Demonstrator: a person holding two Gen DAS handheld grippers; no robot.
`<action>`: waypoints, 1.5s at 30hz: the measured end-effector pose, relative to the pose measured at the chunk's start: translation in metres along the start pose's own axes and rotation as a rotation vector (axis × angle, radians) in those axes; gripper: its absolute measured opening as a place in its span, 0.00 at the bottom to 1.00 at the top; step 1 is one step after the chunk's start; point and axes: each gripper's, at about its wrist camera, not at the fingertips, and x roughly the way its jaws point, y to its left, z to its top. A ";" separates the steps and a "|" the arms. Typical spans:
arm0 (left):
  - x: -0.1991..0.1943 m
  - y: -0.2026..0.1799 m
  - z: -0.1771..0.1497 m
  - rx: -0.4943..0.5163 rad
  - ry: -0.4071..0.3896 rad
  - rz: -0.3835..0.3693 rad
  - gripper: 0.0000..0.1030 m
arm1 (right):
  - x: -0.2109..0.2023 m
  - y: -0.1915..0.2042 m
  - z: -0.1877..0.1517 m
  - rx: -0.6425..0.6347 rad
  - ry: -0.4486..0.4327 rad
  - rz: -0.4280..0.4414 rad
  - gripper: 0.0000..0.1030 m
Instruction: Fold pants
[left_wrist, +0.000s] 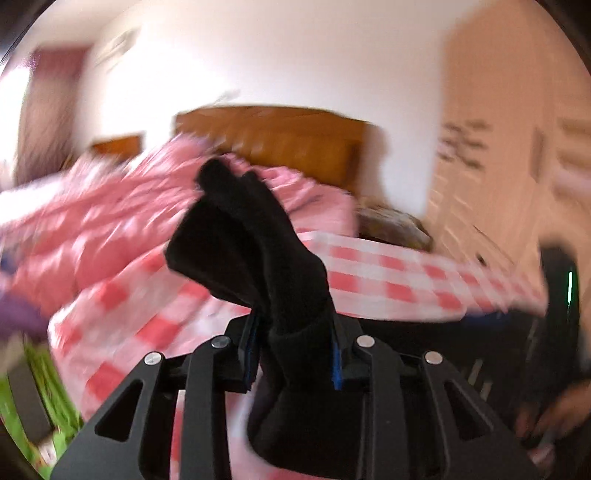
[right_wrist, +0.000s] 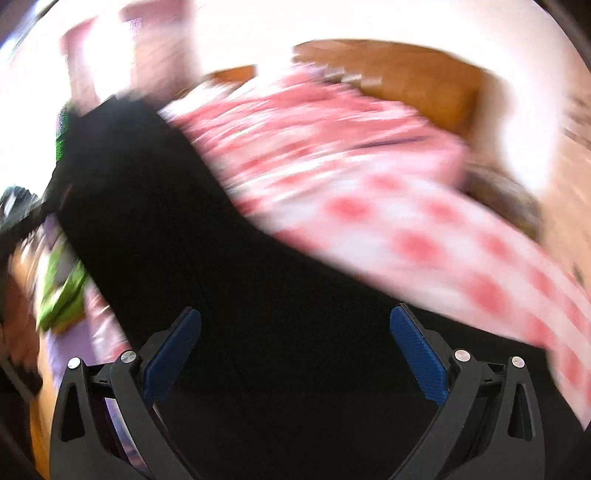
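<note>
Here the left gripper (left_wrist: 295, 354) pinches a bunched fold of soft black pants (left_wrist: 251, 243) above the pink checked bedspread (left_wrist: 388, 280). Only the blurred right view shows the right gripper (right_wrist: 295, 354) spread wide, seemingly over flat black cloth.

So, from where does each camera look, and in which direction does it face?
Left wrist: sits on the left hand-held gripper, looks along its fingers, shut on the black pants, toward the bed and headboard; a hand shows at the lower right.
Right wrist: sits on the right hand-held gripper, open, looks over the pants across the bed.
Shared: pants, checked bed, headboard; both blurred.
</note>
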 end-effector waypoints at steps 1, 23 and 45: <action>0.000 -0.024 -0.002 0.063 -0.007 -0.020 0.26 | -0.019 -0.027 -0.005 0.065 -0.035 -0.028 0.96; -0.015 -0.085 -0.080 0.394 0.060 -0.070 0.85 | -0.108 -0.099 -0.121 0.380 -0.140 0.269 0.87; 0.011 -0.039 -0.100 0.345 0.149 -0.097 0.74 | -0.059 -0.062 -0.105 0.426 -0.093 0.278 0.09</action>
